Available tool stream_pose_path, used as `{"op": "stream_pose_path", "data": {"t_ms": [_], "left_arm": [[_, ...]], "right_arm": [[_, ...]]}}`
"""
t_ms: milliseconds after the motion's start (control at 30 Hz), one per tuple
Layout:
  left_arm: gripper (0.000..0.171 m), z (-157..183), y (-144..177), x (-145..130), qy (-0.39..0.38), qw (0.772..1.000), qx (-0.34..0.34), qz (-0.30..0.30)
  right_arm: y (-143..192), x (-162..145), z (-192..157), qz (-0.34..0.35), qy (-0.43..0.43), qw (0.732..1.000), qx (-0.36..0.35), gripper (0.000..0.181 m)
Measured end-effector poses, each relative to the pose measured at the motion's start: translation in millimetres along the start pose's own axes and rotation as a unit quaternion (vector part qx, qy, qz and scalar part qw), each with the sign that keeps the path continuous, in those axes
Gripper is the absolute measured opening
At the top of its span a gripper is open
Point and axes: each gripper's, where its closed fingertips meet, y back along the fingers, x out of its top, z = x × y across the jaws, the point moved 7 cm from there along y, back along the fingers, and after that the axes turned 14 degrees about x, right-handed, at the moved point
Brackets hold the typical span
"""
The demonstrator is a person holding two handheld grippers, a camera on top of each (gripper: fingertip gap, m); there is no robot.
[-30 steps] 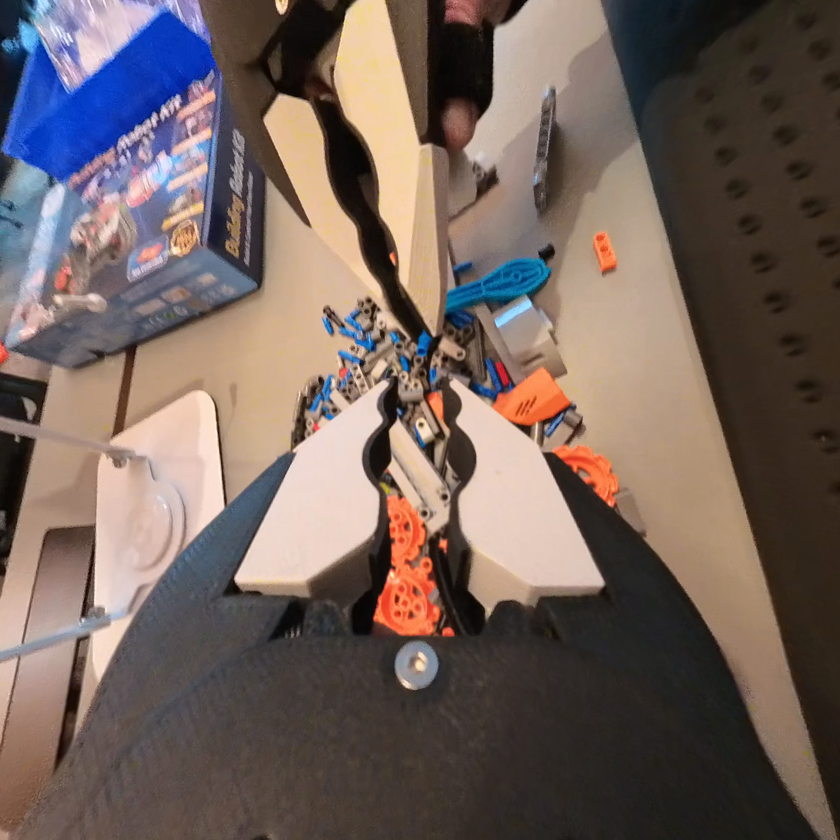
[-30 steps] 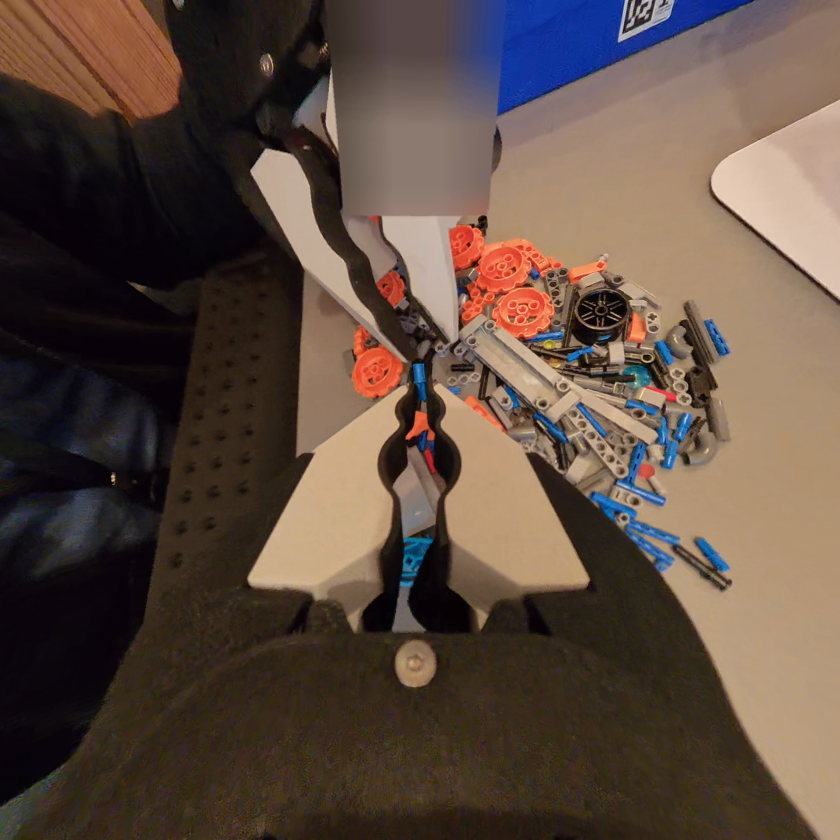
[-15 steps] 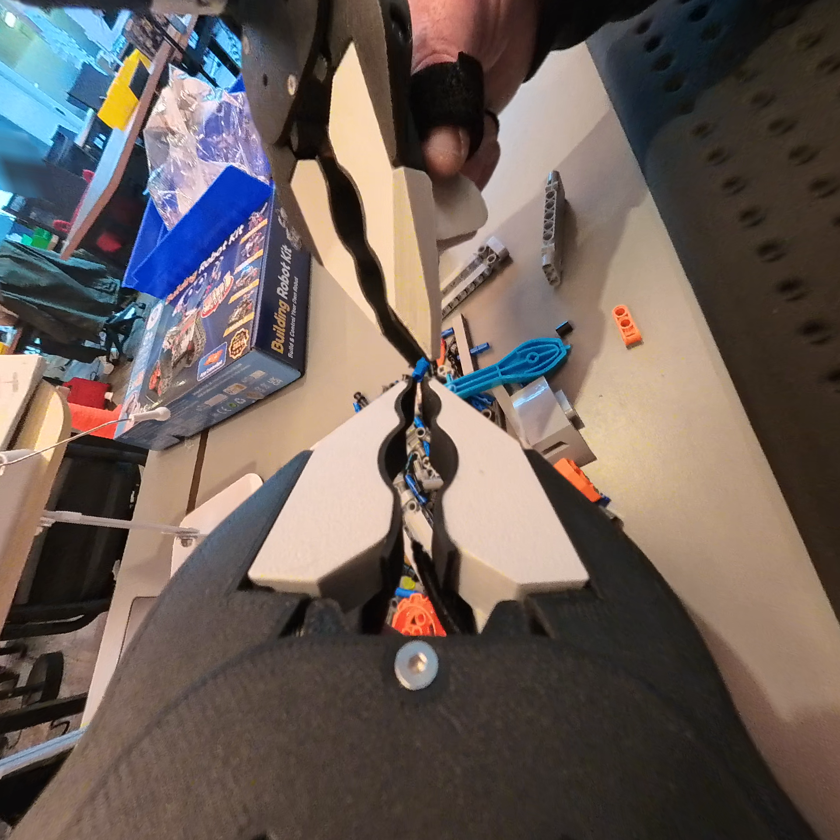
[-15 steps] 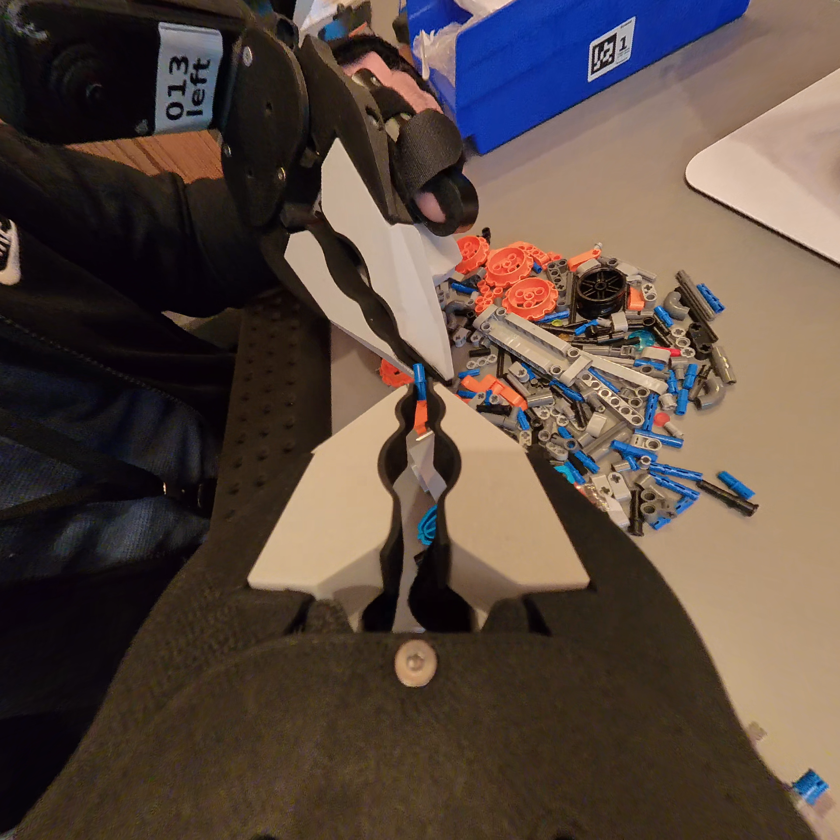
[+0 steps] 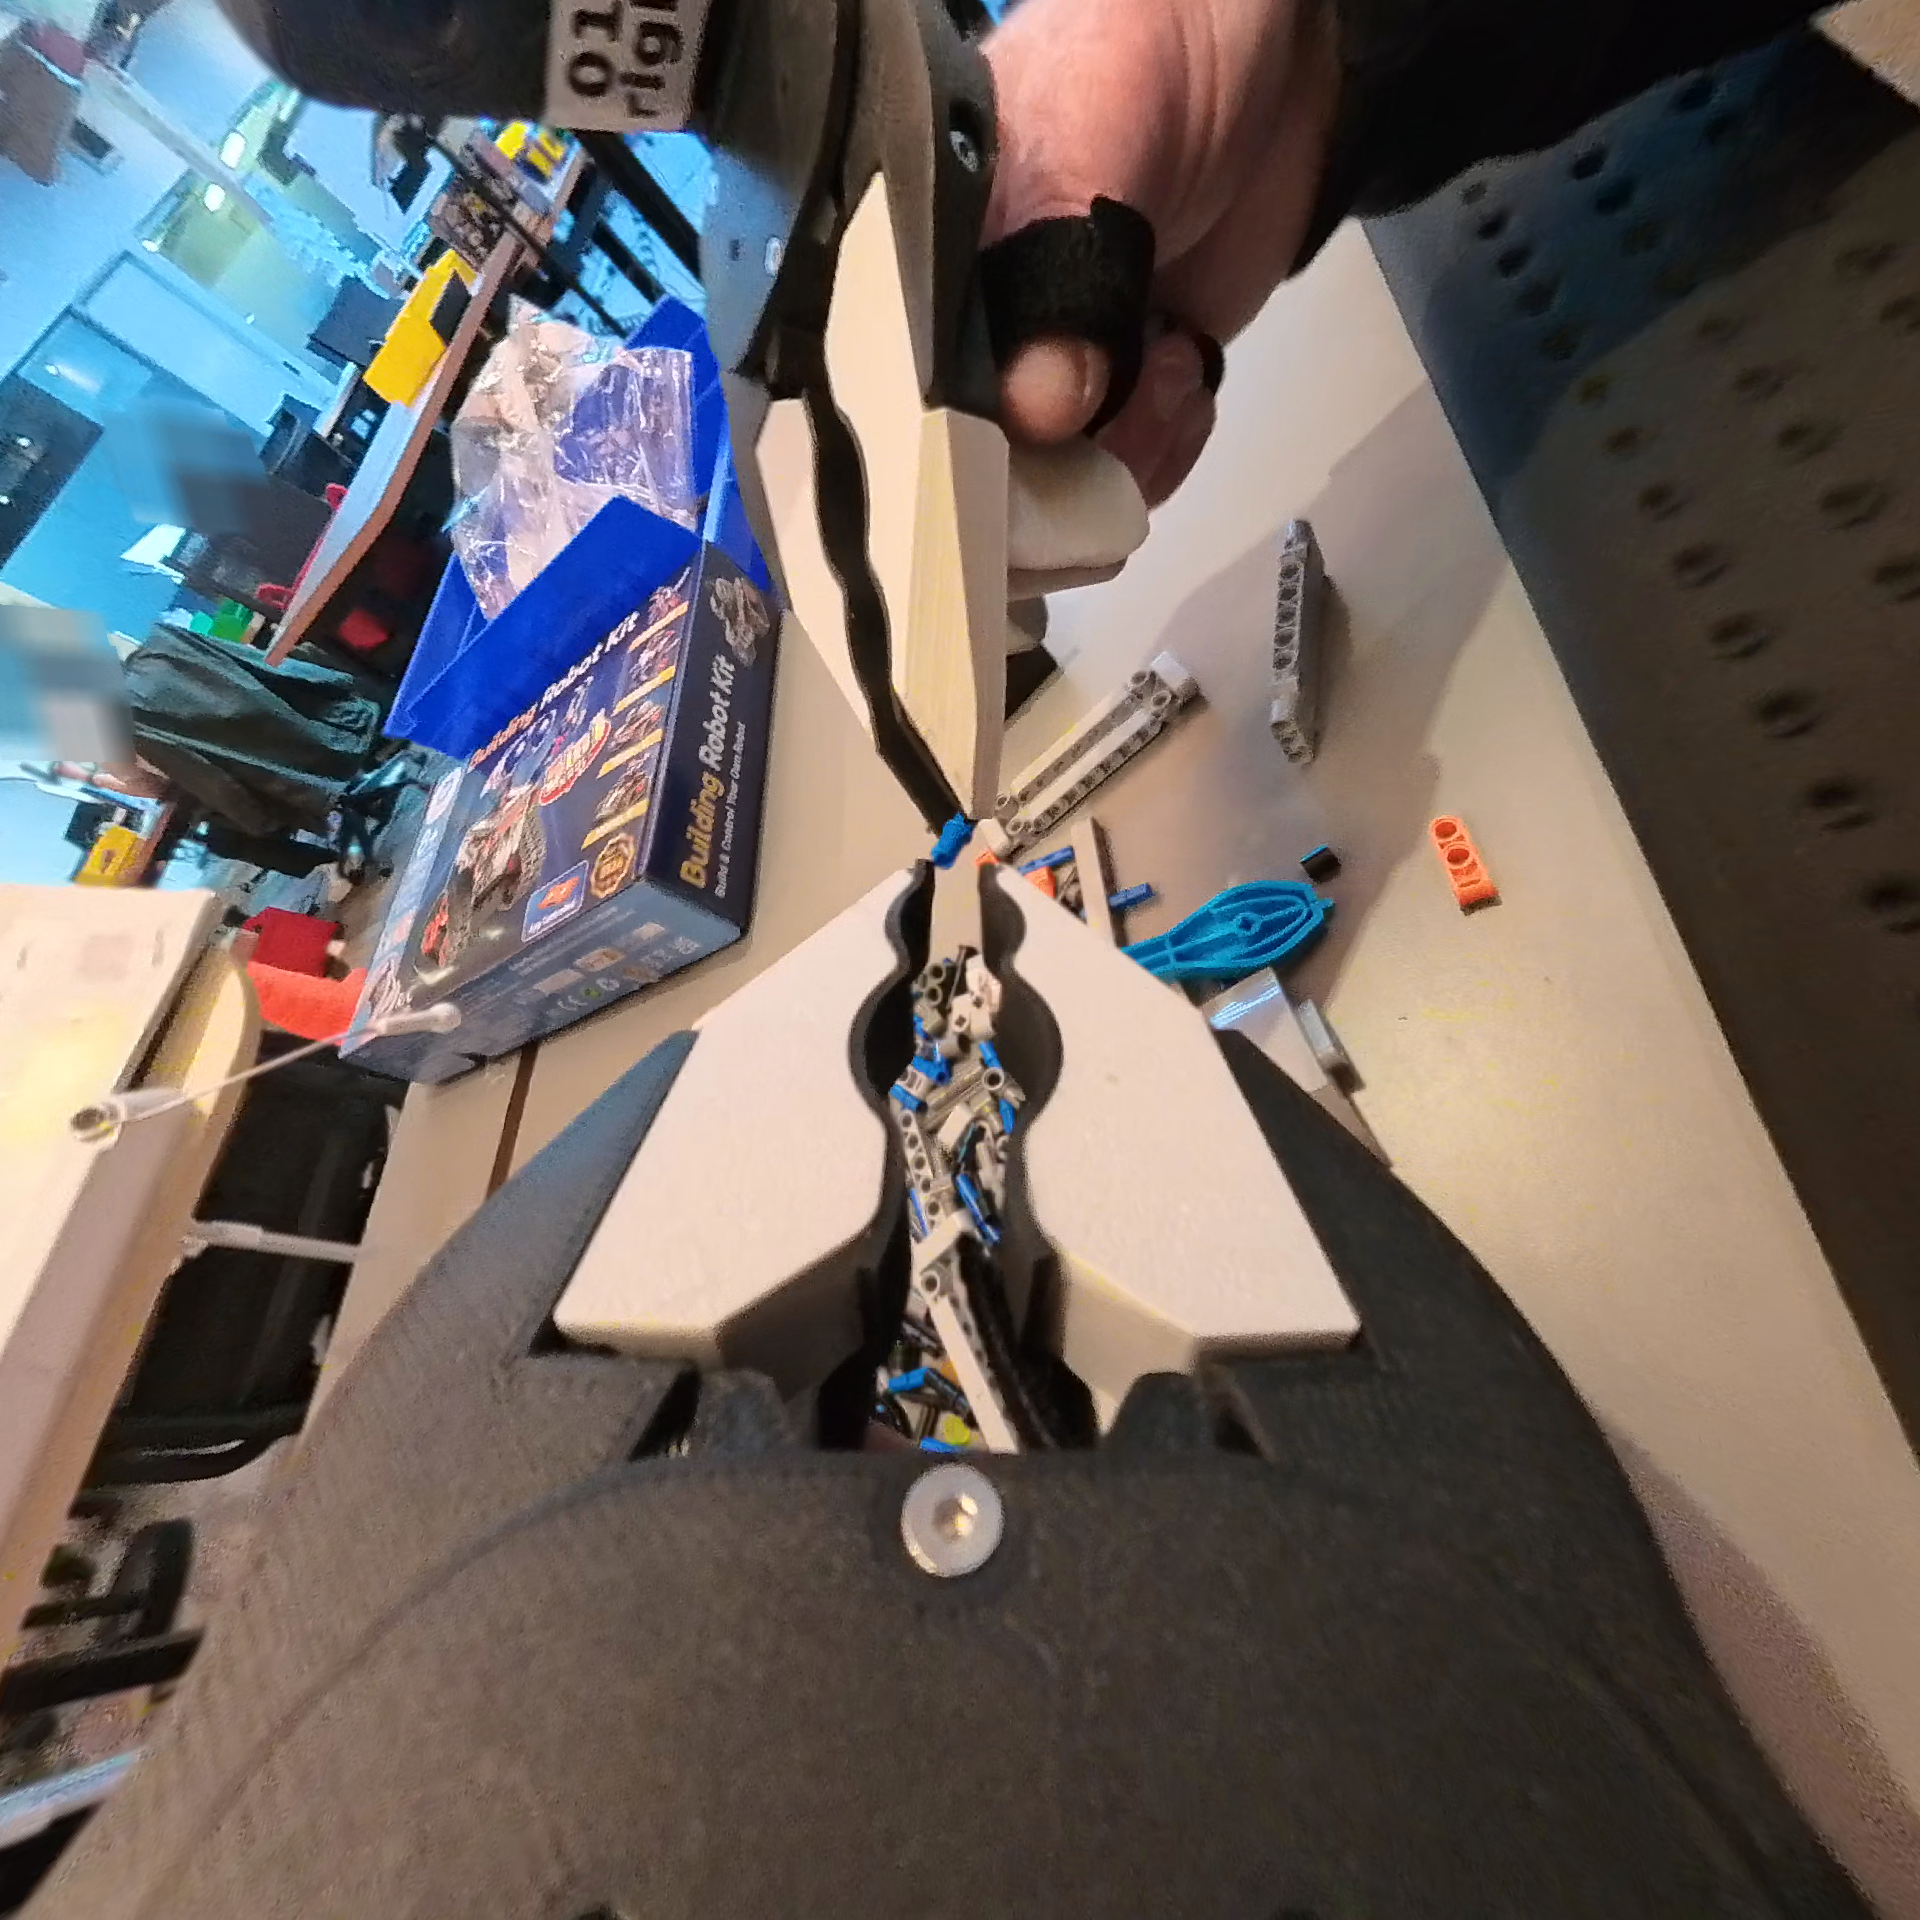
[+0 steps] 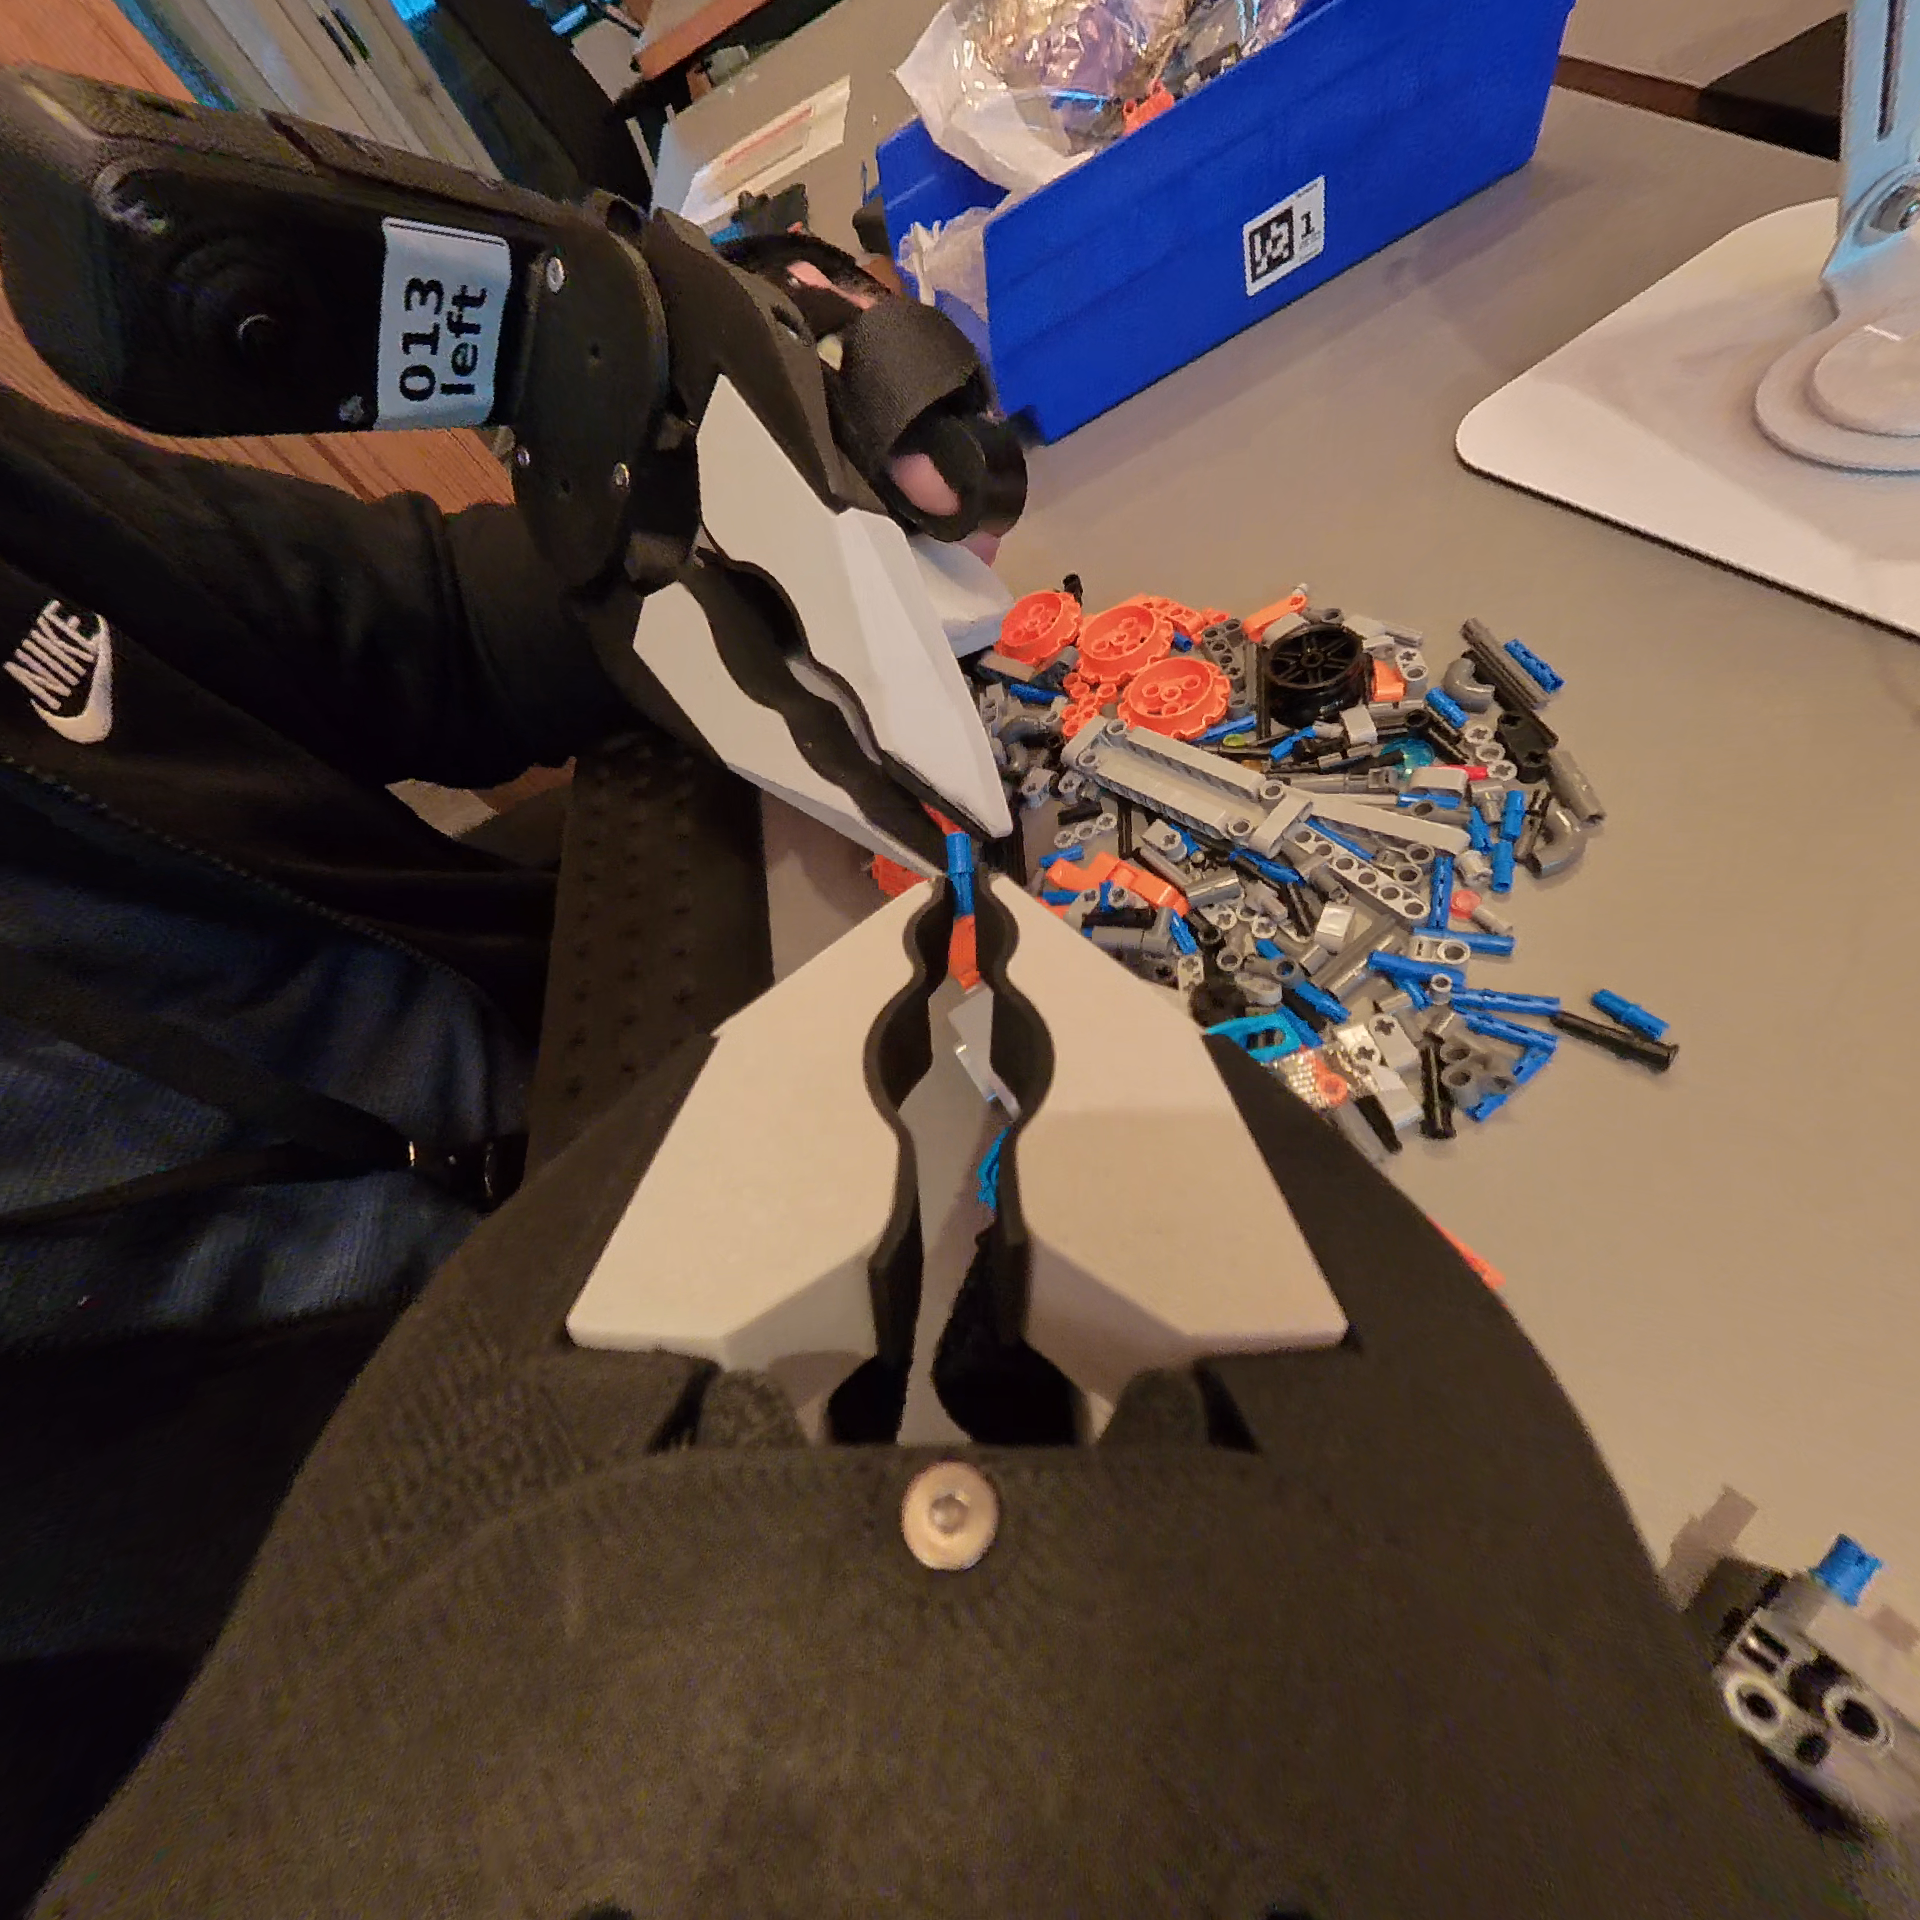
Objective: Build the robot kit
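A small blue pin is held above the grey table between two hand-held grippers that meet tip to tip at mid-frame. Its long axis is set nearly upright in the right wrist view. The upper end is at the tips of the left gripper and the lower end is pinched in the narrow gap of the right gripper, with an orange piece seen just behind.

In the left wrist view the blue pin is seen just above the left gripper. That gripper's jaws stand almost together, and whether they clamp the pin cannot be told. The right gripper comes down from the top of the frame, gripped by a hand.

A pile of parts in grey, blue, black and orange is spread at centre right. A blue bin at the upper edge bears a square code label. Each gripper body carries a white printed label, and a white logo is shown on a black sleeve at the left edge.

In the left wrist view a printed kit box lies at left of centre. A cyan tool, a grey beam and an orange connector lie apart at right.
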Motion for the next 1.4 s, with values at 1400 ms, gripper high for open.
{"op": "stream_pose_path", "data": {"t_ms": [1400], "left_arm": [[0.001, -2.2, -11.7, 22.4, 0.007, 0.996, 0.075, 0.053]], "right_arm": [[18.5, 4.9, -21.1, 0.113, 0.03, 0.993, -0.032, 0.003]]}}
